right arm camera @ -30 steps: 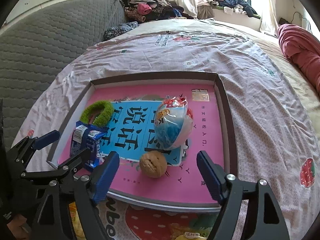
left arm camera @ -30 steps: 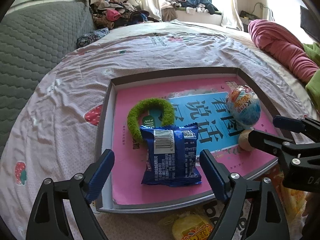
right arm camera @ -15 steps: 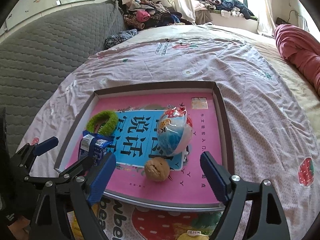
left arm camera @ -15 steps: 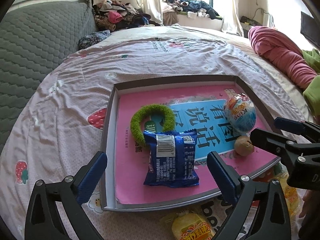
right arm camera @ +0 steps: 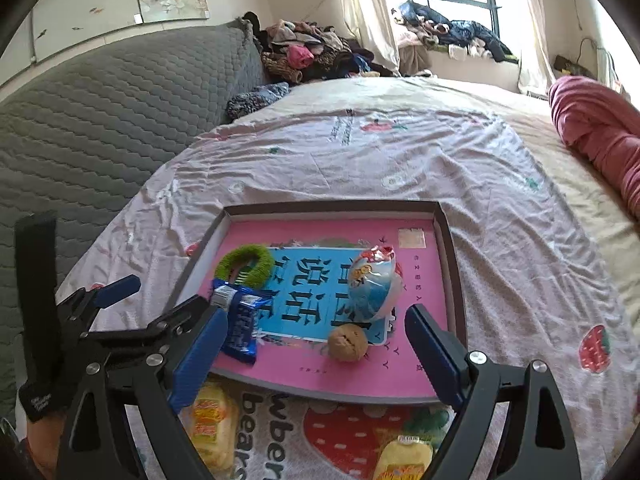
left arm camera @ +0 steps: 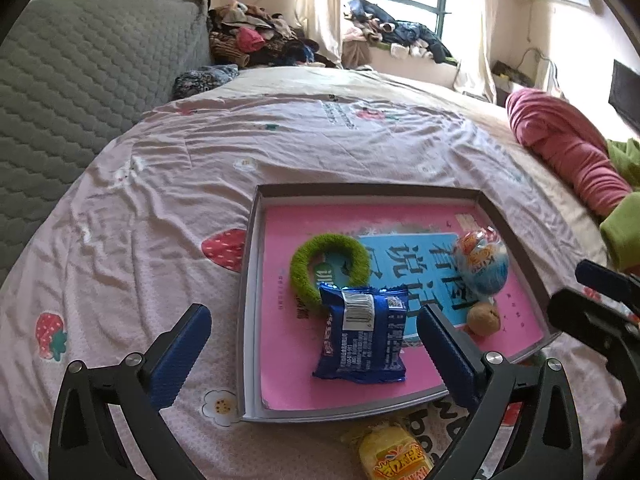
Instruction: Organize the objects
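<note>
A blue snack packet [left arm camera: 362,336] lies in the shallow box lid [left arm camera: 248,280] on the bed, overlapping a green fuzzy ring [left arm camera: 330,266]. Further right in the lid sit a foil-wrapped egg toy [left arm camera: 482,266] and a walnut [left arm camera: 484,318]. Both the left gripper [left arm camera: 316,354] and right gripper [right arm camera: 316,352] hover empty, jaws spread wide. Yellow snack packs [right arm camera: 212,432] lie on the strawberry-print sheet [left arm camera: 140,208] just outside the lid's near edge.

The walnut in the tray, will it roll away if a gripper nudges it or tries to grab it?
Probably yes. The walnut is round and sits loose on the tray's smooth pink floor, so a nudge likely sends it rolling. Its hard, bumpy shell should stay rigid, though it may squirt sideways from flat fingers. The tray's raised rim would likely stop it.
</note>
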Motion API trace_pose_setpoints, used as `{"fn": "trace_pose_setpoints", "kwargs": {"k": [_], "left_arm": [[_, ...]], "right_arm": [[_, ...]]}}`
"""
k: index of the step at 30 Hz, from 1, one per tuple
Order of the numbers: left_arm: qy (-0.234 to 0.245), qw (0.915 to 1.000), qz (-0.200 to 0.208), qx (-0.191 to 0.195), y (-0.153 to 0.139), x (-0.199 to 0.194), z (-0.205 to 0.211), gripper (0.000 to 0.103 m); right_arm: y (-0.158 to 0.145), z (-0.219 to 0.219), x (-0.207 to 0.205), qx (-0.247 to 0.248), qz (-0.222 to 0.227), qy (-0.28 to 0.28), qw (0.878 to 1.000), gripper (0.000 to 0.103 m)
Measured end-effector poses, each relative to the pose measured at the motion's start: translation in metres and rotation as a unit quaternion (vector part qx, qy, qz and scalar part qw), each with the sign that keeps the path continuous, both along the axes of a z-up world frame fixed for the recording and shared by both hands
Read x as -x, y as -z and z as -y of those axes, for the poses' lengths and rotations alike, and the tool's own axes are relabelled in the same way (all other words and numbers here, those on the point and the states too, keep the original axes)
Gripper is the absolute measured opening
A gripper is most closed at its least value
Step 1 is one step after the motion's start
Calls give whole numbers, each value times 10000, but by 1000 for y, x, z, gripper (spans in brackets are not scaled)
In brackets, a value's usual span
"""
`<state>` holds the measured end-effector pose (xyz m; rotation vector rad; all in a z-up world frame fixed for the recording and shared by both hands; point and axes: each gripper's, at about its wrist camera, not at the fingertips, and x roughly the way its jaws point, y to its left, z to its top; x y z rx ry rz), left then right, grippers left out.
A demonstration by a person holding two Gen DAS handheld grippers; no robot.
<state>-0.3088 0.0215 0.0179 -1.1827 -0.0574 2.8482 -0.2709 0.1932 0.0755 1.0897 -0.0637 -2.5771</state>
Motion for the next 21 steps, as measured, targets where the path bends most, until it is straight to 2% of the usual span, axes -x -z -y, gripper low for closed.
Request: {"fn": "trace_pose_setpoints", "kwargs": {"k": [3,9,17,21], "left_arm": [[53,10000,-59,60,-9,-8,-5,102],[148,9997,-77,202,-21,-29,-20,102],[179,9989,-83,419,-45,-61,-33,102],[71,9996,-111,259,-60,-80,-30,102]], "right_arm": [[-8,1,-12,-75,-46,11,10000,94],[-27,-3,-38,-258,-108,-26,9996,94],[-66,-20,-70,54,-287,44,9996,97],[-80,-30,-82,200,-326,78,9992,100]]}}
